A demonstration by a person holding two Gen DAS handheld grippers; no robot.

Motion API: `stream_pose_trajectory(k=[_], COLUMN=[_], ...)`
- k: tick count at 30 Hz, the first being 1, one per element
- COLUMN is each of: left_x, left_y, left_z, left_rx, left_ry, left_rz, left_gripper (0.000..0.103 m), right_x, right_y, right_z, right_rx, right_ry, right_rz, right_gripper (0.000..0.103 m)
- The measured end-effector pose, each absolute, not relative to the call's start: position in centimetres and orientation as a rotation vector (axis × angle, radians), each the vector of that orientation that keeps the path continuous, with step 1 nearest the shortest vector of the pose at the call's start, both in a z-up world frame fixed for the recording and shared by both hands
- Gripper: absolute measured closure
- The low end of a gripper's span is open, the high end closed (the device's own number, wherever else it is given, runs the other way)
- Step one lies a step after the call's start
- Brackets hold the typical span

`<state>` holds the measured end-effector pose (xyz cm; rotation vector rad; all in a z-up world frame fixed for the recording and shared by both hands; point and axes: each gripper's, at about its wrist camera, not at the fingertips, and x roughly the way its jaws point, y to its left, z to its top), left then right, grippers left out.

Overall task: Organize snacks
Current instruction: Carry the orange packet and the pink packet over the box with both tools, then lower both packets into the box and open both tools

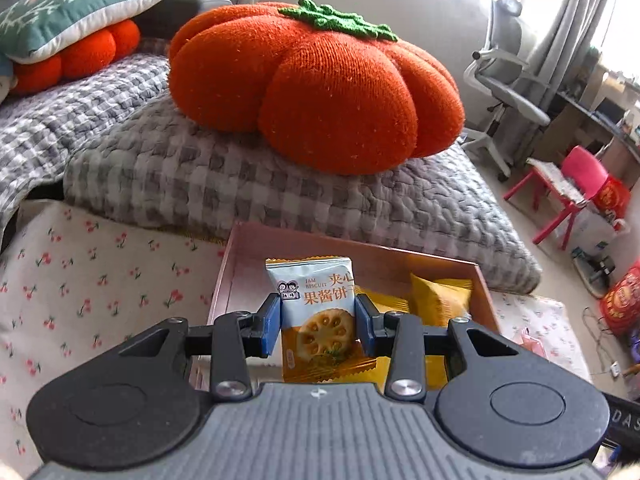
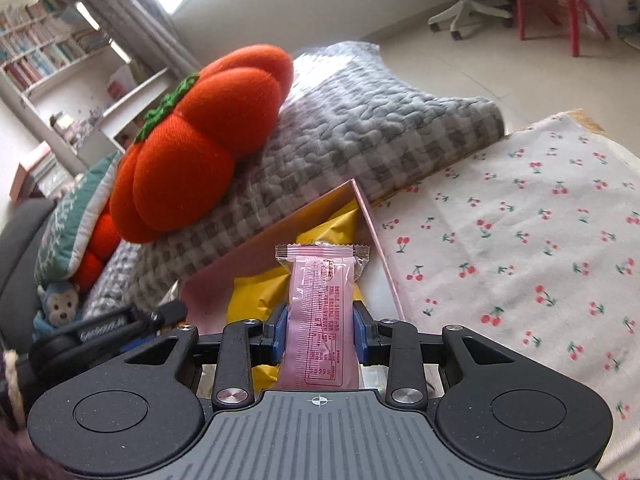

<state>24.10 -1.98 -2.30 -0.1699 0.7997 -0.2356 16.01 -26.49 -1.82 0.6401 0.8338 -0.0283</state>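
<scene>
Snacks are being gathered around a pink box (image 1: pixel 448 265), which is lying on a cherry-print cloth (image 1: pixel 100 280) just in front of a grey checked quilt (image 1: pixel 240 184) — the largest thing in sight, on which an orange pumpkin cushion (image 1: pixel 320 88) is resting. Yellow packets (image 1: pixel 440 296) are lying inside the box, seen also from the right wrist view (image 2: pixel 256 296). A jam biscuit packet (image 1: pixel 316 312), white-blue above and orange below, is being held upright over the box, clamped at its sides by the blue pads of the left gripper (image 1: pixel 318 326). A narrower pink wrapped bar (image 2: pixel 320 312) is being gripped in the same way by the right gripper (image 2: pixel 320 332) — its printed back is facing the camera, and it is being held above the yellow packets within the box's open end.
</scene>
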Motion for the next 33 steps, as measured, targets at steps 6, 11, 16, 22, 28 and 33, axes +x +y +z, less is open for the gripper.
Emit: stream_pose_trajectory(k=[6, 11, 16, 22, 28, 33], left_x=[25.3, 25.9, 26.3, 26.2, 25.3, 23.7], left_y=[-2.5, -3.0, -3.0, -2.1, -1.7, -1.0], left_z=[-4.0, -4.9, -5.9, -5.7, -4.8, -3.9], left_rx=[-0.104, -0.057, -0.058, -0.128, -0.122, -0.133], left_ry=[0.815, 0.826, 0.844, 0.811, 0.79, 0.793], left_rz=[-0.187, -0.169, -0.155, -0.176, -0.18, -0.197], left_gripper=[0.067, 0.067, 0.067, 0.052, 0.039, 0.029], right_x=[17.0, 17.5, 17.6, 17.3, 17.0, 16.0], right_y=[-26.5, -26.6, -26.7, -27.2, -27.1, -26.4], right_z=[-2.9, -3.9, -4.4, -3.9, -2.9, -1.2], right_rx=[0.605, 0.595, 0.593, 0.634, 0.629, 0.587], right_ry=[0.845, 0.866, 0.87, 0.828, 0.82, 0.809], right_rz=[-0.016, -0.03, -0.035, -0.016, -0.031, -0.021], right_gripper=[0.072, 0.072, 0.071, 0.055, 0.044, 0.029])
